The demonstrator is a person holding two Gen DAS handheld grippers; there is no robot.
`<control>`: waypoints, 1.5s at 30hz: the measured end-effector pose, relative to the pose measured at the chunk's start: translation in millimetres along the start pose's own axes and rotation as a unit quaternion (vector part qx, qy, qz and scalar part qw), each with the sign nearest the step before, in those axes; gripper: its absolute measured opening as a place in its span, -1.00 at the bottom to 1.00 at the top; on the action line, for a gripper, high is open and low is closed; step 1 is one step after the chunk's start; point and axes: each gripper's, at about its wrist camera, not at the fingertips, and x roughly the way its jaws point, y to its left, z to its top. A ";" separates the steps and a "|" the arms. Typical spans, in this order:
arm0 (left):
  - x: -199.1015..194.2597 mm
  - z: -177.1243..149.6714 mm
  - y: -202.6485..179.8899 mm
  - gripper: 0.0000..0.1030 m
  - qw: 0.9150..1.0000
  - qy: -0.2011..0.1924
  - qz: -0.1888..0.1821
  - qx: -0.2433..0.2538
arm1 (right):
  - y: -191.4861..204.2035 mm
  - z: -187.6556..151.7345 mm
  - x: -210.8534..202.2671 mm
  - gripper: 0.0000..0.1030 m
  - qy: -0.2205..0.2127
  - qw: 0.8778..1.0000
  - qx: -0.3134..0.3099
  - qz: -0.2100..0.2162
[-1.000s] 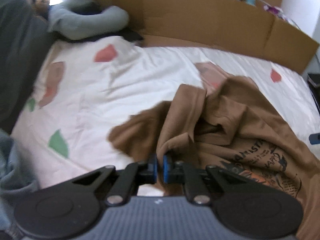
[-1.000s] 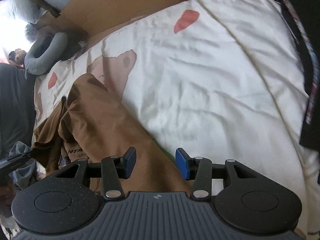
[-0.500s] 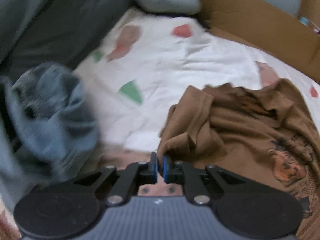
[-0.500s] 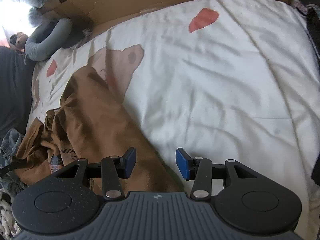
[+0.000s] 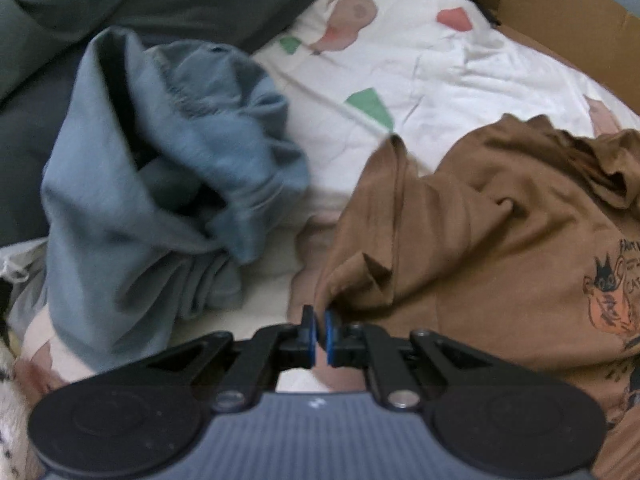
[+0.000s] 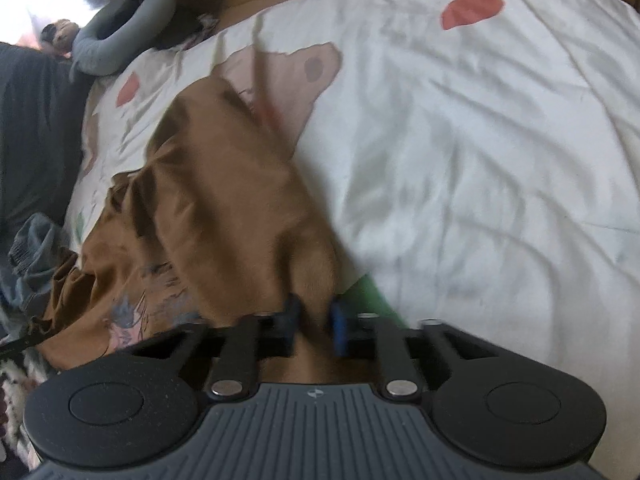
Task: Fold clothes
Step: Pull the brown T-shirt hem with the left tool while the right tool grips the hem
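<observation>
In the left wrist view, the left gripper has its blue pads pinched nearly together on a bunched edge of the brown T-shirt, which spreads away from the pinch toward 2 o'clock, rumpled, with a printed cat graphic out at 3 o'clock. The cloth lies on a white bedsheet with coloured patches; a crumpled blue-grey garment sits near the shirt at 10 o'clock, apart from it, and a cardboard wall rises at 1 o'clock. In the right wrist view, the right gripper has its pads drawn in on either side of a thick ridge of the same brown T-shirt; motion blur leaves it unclear whether they are fully clamped on it or not. From there the shirt runs as a long band toward 11 o'clock, with the graphic side piled at 9 o'clock and bare sheet filling 12 to 3 o'clock. Judging from both views, the shirt's long axis runs roughly between the two grippers, each at an opposite end of it, so any spreading pull would go along that line; the shirt is bunched rather than flat or folded.
</observation>
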 end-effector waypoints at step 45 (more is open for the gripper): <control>-13.3 -39.3 22.7 -0.93 0.998 0.060 -0.001 0.032 | -41.8 -111.4 -137.6 -0.51 -0.097 0.985 0.143 0.001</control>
